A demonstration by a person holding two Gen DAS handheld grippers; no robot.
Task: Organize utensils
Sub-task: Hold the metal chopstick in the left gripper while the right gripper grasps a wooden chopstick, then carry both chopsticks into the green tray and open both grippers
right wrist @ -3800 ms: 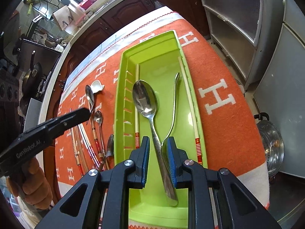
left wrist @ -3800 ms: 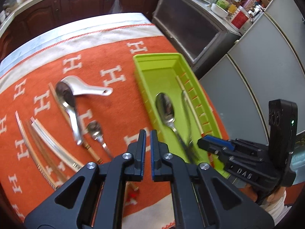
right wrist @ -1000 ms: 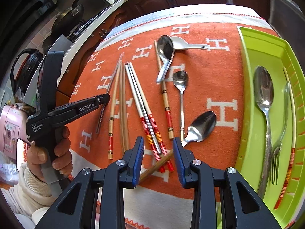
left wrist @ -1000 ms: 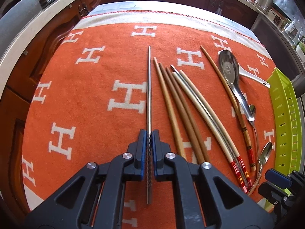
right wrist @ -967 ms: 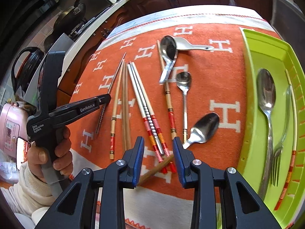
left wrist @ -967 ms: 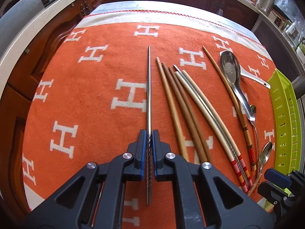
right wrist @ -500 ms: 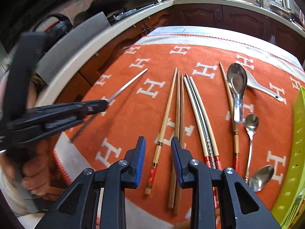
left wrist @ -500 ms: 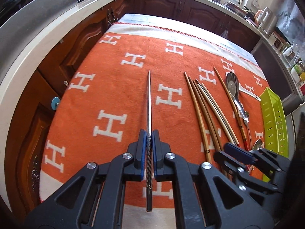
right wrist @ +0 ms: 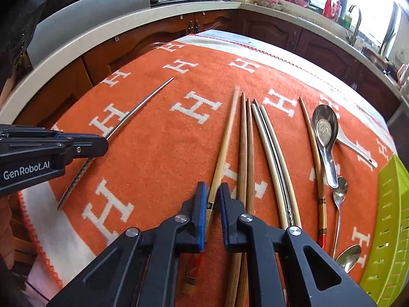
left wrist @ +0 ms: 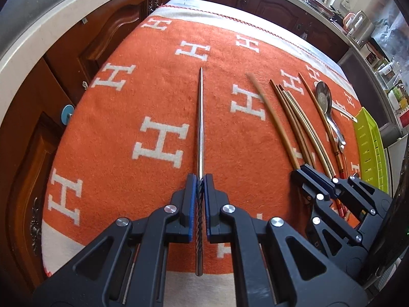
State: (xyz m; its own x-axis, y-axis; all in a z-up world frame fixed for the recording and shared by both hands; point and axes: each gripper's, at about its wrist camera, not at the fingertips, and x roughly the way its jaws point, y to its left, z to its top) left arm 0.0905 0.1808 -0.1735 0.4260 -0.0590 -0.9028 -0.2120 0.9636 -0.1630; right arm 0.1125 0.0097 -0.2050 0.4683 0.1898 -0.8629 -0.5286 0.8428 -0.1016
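Over the orange cloth (left wrist: 158, 81), the left gripper (left wrist: 201, 186) clamps a metal chopstick (left wrist: 201, 117); the right gripper (right wrist: 211, 199), slightly parted, straddles a bamboo chopstick (right wrist: 225, 140).

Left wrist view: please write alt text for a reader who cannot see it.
The left claw is shut on a metal chopstick above an orange cloth. Wooden chopsticks, spoons and a green tray are at right.

An orange cloth (left wrist: 107, 117) with white H letters and a white border covers the bench. The grippers are black with blue pads (right wrist: 202, 215). One chopstick (left wrist: 200, 117) is silver; those beside it (right wrist: 244, 138) are tan. The tray (right wrist: 391, 220) is lime green.
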